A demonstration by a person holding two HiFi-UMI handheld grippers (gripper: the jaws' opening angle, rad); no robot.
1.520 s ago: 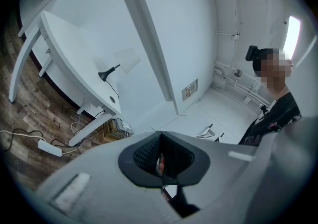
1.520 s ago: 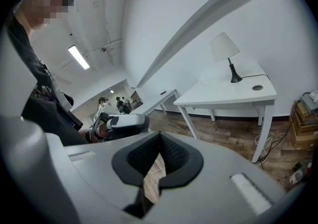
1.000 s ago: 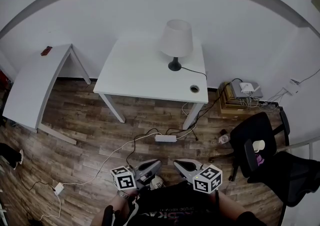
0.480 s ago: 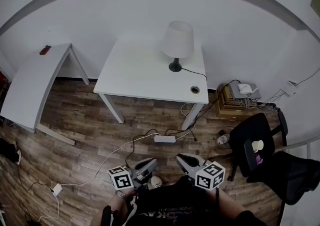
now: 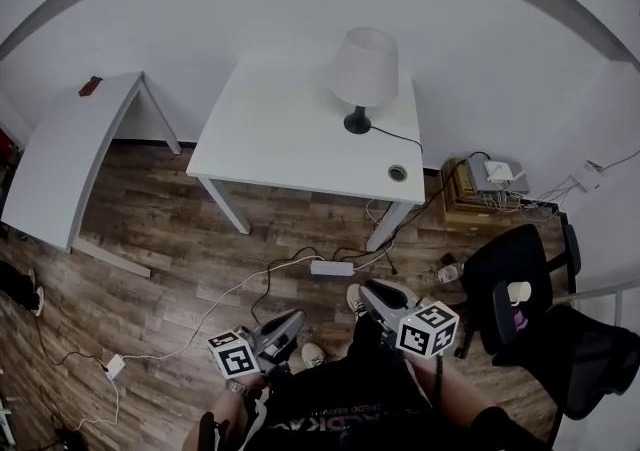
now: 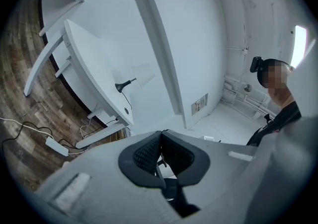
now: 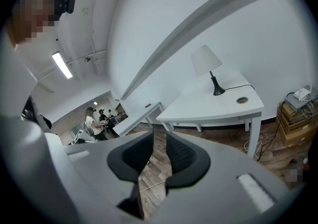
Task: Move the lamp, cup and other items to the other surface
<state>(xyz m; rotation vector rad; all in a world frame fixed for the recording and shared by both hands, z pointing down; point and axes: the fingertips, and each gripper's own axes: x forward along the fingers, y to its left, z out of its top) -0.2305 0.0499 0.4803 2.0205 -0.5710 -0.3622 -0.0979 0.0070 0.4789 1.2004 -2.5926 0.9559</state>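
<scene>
A white-shaded lamp [image 5: 365, 69] on a black base stands at the back right of the white table [image 5: 290, 139], its cord running off the right edge. A small round cup-like thing [image 5: 397, 173] sits near the table's front right corner. Both grippers are low in the head view, well short of the table and above the floor. The left gripper [image 5: 285, 327] has its pads together on nothing [image 6: 160, 136]. The right gripper [image 5: 378, 296] has just been opening; a gap shows between its pads with nothing in it [image 7: 159, 136]. The lamp [image 7: 206, 61] and the cup-like thing [image 7: 242, 100] lie far ahead of it.
A second white table [image 5: 60, 159] stands at the left with a small red thing [image 5: 91, 86] on its far end. On the wood floor lie a power strip [image 5: 331, 268] and cables. A black office chair [image 5: 515, 279] and a stack of boxes [image 5: 490, 189] stand at the right.
The right gripper has moved forward toward the table. The left gripper has shifted slightly lower in the head view. The head view itself has shifted, so the table and lamp sit a little lower.
</scene>
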